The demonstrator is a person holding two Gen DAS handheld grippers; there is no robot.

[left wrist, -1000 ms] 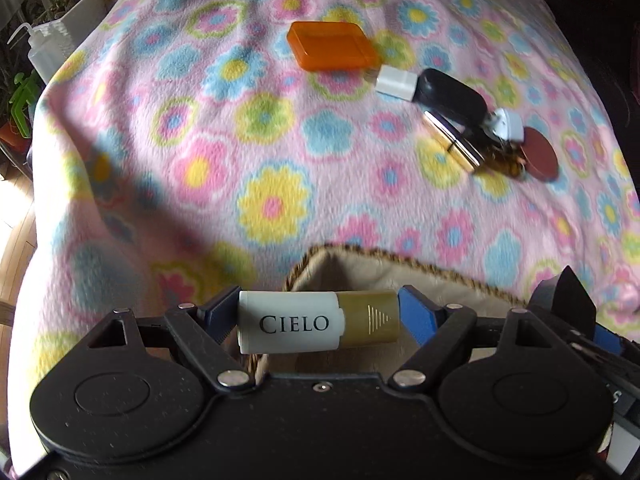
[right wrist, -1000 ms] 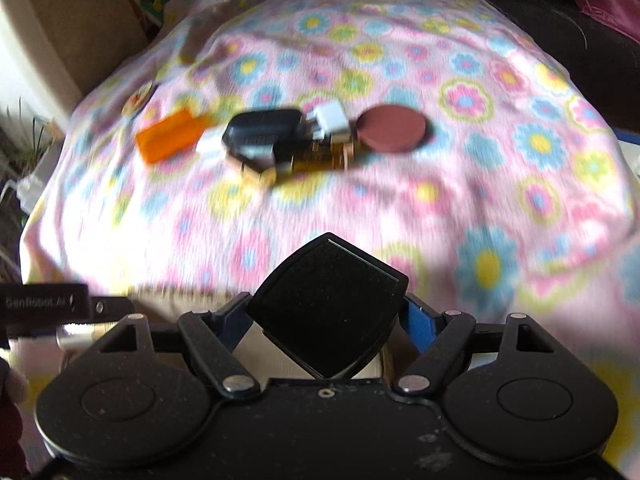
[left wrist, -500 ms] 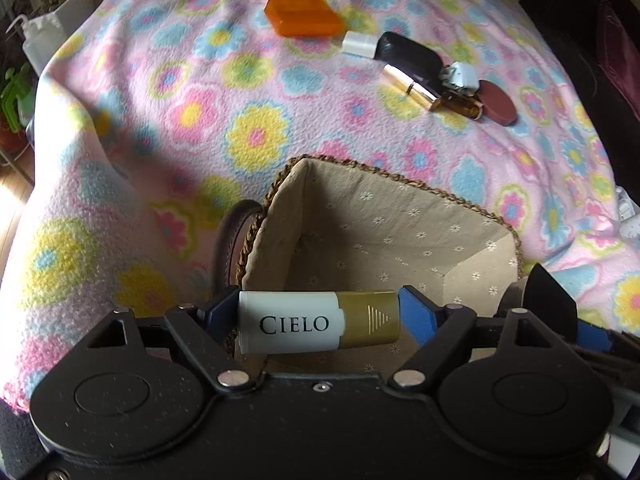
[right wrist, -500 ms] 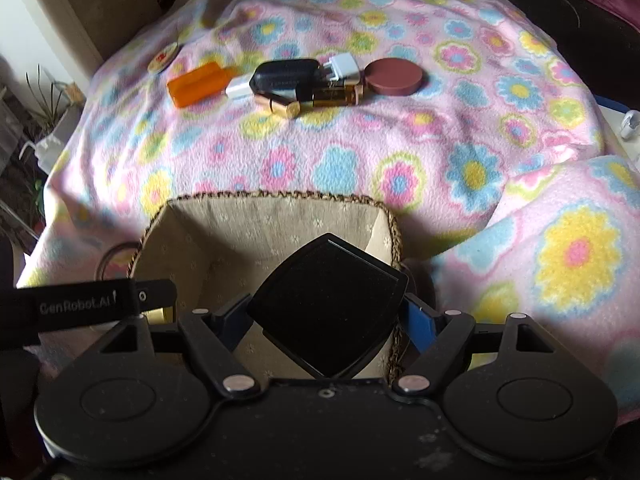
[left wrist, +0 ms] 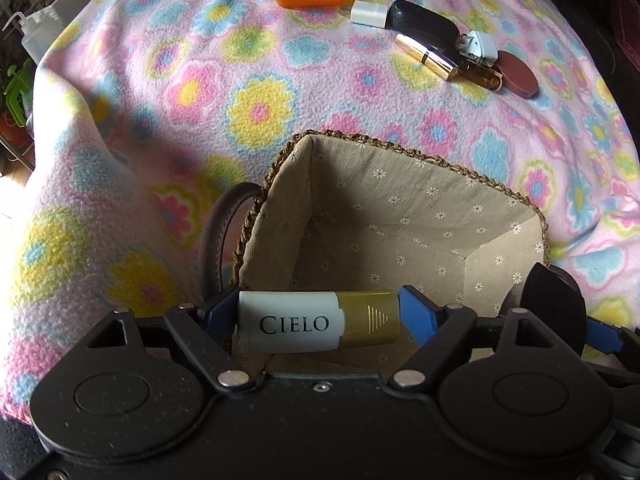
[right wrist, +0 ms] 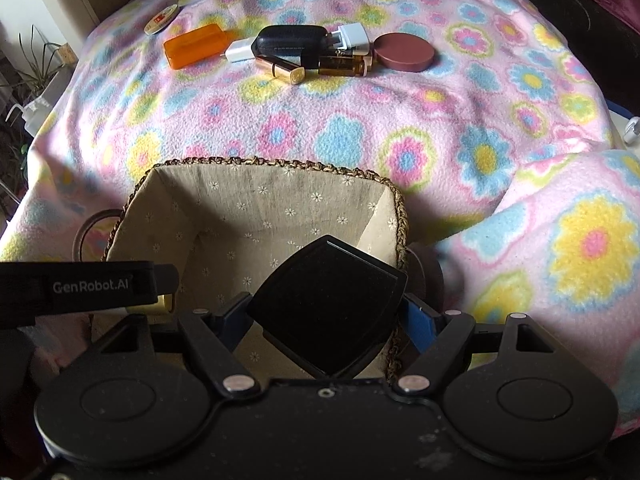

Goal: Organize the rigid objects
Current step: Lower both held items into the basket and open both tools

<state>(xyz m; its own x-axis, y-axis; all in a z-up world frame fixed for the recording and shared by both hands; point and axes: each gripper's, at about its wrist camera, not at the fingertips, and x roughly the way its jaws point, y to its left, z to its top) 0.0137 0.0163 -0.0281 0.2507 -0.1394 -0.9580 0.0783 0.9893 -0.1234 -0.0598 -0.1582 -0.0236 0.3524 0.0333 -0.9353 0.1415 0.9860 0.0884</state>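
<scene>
Both hand-held grippers grip: left (left wrist: 319, 322) tube (left wrist: 318, 325), right (right wrist: 327, 312) compact (right wrist: 326, 306).

Both grippers were matte black plastic w/ blue finger pads (left wrist: 416, 314), round hub discs, silver screws; left gripper (right wrist: 92, 286) had white "GenRobot.AI" lettering.

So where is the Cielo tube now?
In the left wrist view, the Cielo tube lies crosswise in the left gripper, over the basket.
</scene>
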